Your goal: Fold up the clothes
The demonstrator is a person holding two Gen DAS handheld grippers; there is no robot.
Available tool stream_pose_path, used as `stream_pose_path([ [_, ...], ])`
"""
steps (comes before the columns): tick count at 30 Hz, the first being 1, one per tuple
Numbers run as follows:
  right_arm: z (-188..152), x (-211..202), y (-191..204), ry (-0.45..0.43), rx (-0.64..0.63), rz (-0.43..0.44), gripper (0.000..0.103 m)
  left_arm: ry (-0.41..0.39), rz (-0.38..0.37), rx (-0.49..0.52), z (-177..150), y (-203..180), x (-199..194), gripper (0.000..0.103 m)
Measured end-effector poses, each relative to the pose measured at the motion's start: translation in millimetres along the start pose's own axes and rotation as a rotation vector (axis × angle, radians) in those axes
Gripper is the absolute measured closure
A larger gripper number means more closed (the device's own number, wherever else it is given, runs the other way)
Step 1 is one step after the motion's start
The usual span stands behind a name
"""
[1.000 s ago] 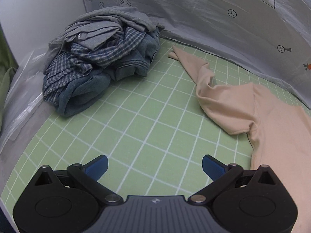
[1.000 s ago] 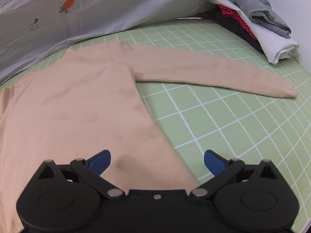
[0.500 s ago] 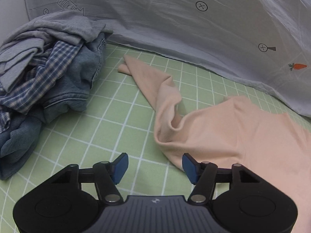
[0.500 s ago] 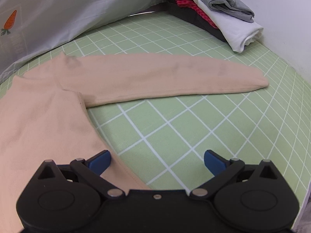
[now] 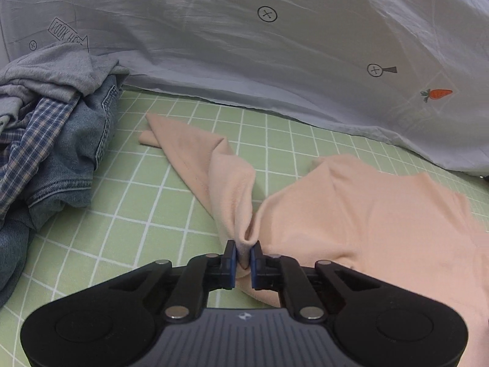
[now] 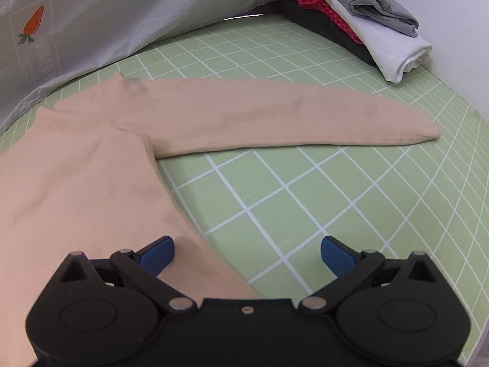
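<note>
Left wrist view: left gripper pinches a bunched fold of the shirt where its sleeve meets the body. Shirt lies on the mat, right of the pile. Right gripper stands wide, gripping nothing, above the shirt's edge; the stack sits on the mat's far right.

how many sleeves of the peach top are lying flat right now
1. The right sleeve lies flat on the green mat; the left sleeve is bunched and pinched in the left tool.
</note>
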State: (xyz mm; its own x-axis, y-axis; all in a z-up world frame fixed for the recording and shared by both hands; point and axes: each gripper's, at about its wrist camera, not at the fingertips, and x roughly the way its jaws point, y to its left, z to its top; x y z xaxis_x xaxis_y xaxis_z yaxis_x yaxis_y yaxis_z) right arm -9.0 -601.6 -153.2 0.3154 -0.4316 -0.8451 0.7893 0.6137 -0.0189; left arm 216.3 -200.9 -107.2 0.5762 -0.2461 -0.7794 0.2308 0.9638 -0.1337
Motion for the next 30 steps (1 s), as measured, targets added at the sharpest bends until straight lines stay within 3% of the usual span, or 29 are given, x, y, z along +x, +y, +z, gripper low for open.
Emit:
stream_pose_path([
  [7, -10.7, -1.6, -7.0, 0.008, 0.037, 0.031, 0.000, 0.108, -0.090, -0.015, -45.3, -35.0, -33.6, 0.094],
  [11, -11.5, -2.2, -6.3, 0.008, 0.027, 0.040, 0.000, 0.139, -0.127, 0.075, -60.6, -53.1, -40.8, 0.091],
  [14, -12.3, -2.6, -5.7, 0.008, 0.019, 0.045, 0.000, 0.125, -0.124, 0.008, -50.0, -39.9, -45.9, 0.088],
  [16, -12.7, -2.9, -5.1, 0.007, 0.015, 0.044, 0.000, 0.100, -0.124, -0.076, -40.1, -22.7, -50.4, 0.077],
  [18, -12.8, -3.0, -4.6, 0.006, 0.013, 0.043, 0.000, 0.080, -0.100, -0.125, -31.3, -8.0, -48.4, 0.069],
  [23, -11.7, -2.0, -1.1, 0.000, 0.008, 0.037, 0.000, 0.097, -0.033, -0.143, -11.6, 10.6, -20.1, 0.066],
  [30, -8.6, 0.1, 2.9, -0.002, 0.004, 0.034, 0.000, 0.120, 0.061, -0.169, 16.0, 36.6, 19.6, 0.054],
])
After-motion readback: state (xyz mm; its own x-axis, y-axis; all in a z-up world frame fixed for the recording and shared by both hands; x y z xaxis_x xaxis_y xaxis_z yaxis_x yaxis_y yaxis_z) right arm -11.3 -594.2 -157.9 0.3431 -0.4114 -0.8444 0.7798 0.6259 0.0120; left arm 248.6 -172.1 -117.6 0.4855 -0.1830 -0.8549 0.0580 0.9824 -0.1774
